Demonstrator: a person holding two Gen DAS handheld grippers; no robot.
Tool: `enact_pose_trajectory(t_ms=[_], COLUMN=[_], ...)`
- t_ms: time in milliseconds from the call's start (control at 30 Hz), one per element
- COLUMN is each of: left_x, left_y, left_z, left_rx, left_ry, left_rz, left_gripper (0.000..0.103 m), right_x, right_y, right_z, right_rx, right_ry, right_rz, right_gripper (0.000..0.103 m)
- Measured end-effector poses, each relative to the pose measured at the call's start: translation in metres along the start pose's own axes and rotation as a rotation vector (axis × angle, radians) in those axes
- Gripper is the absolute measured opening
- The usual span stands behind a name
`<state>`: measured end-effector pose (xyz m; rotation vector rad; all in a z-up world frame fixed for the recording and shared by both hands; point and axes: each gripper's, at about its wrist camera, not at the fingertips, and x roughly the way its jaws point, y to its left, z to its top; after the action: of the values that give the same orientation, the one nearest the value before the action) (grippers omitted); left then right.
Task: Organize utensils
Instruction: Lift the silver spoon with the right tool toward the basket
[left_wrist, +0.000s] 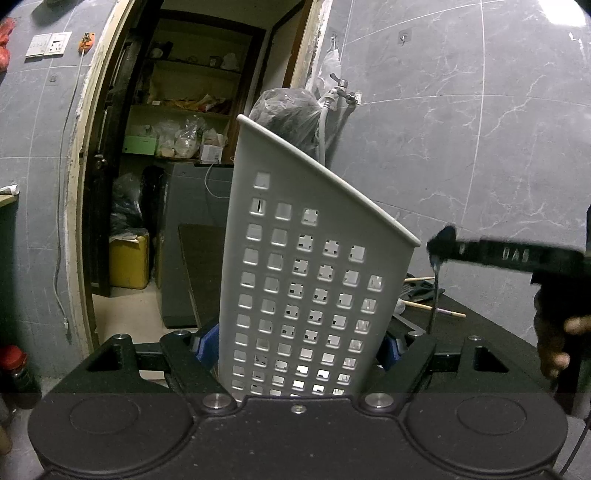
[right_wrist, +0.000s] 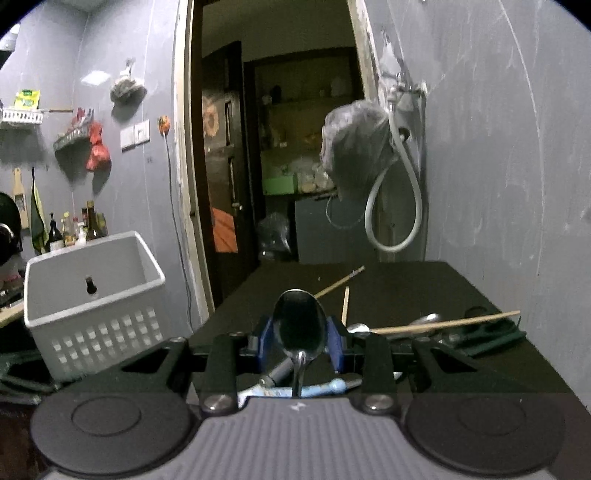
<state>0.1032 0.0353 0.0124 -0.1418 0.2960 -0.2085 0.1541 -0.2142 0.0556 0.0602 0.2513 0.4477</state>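
Observation:
My left gripper (left_wrist: 297, 349) is shut on a white perforated utensil basket (left_wrist: 306, 266) and holds it upright and tilted off the dark table. The same basket (right_wrist: 96, 299) shows at the left of the right wrist view, its inside bare. My right gripper (right_wrist: 300, 341) is shut on a metal spoon (right_wrist: 298, 328), bowl up between the blue pads. In the left wrist view the right gripper (left_wrist: 443, 245) hangs to the right of the basket with the spoon's handle (left_wrist: 435, 295) pointing down. Wooden chopsticks (right_wrist: 443, 324) and more spoons (right_wrist: 428, 319) lie on the table.
The dark table (right_wrist: 406, 288) runs to a grey tiled wall on the right. A tap with a hose (right_wrist: 397, 158) and a plastic-wrapped bundle (right_wrist: 354, 151) hang on that wall. An open doorway to a store room is ahead. Bottles (right_wrist: 77, 227) stand at far left.

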Motion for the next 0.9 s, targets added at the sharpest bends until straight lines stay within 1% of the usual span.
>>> enact_pose_trajectory(t_ms=[100,133,167,267,300,367,467,500,533,567,600,733,833,900], left_x=[0.001,0.0,0.0,0.0,0.001,-0.001,-0.002,-0.003,-0.003,-0.003,-0.003,-0.002,-0.002,-0.002], left_y=[-0.002,0.0,0.0,-0.001,-0.003,-0.003,-0.003,-0.002,-0.001,0.0,-0.001,-0.001,-0.001,-0.002], left_z=[0.0,0.0,0.0,0.0,0.0,-0.001,-0.002,-0.002,-0.002,-0.001,-0.002,-0.001,-0.001,-0.001], left_rx=[0.0,-0.001,-0.001,-0.004,-0.006,-0.008,-0.008,-0.007,-0.008,-0.009,-0.01,-0.013,-0.012,-0.013], left_ry=[0.0,0.0,0.0,0.0,0.001,0.0,0.0,0.0,0.0,-0.001,-0.001,-0.001,-0.001,-0.001], left_rz=[0.001,0.001,0.001,0.0,0.0,-0.002,-0.004,-0.005,-0.006,-0.007,-0.007,-0.008,-0.008,-0.008], left_gripper=[0.08,0.08,0.08,0.08,0.08,0.08,0.081,0.081,0.081,0.081,0.081,0.081,0.081,0.081], right_x=[-0.006,-0.009,-0.01,-0.01,-0.008,-0.002,0.008,0.011,0.016,0.02,0.025,0.038,0.037,0.034], right_y=[0.003,0.004,0.005,0.01,0.014,0.02,0.019,0.017,0.012,0.007,0.0,-0.026,-0.047,-0.058], right_z=[0.012,0.019,0.025,0.047,0.051,0.054,0.047,0.043,0.039,0.032,0.028,0.01,-0.008,-0.02], right_rx=[0.0,-0.003,-0.006,-0.007,-0.022,-0.05,-0.039,-0.028,-0.006,0.012,0.037,0.114,0.199,0.249], right_ry=[-0.048,-0.067,-0.077,-0.091,-0.092,-0.07,-0.009,0.01,0.032,0.057,0.084,0.197,0.248,0.271], right_rz=[-0.001,-0.002,0.002,0.009,-0.002,-0.006,-0.008,-0.017,-0.028,-0.036,-0.05,-0.098,-0.151,-0.165], right_gripper=[0.035,0.014,0.009,0.009,0.009,0.009,0.01,0.011,0.021,0.036,0.042,0.053,0.057,0.057])
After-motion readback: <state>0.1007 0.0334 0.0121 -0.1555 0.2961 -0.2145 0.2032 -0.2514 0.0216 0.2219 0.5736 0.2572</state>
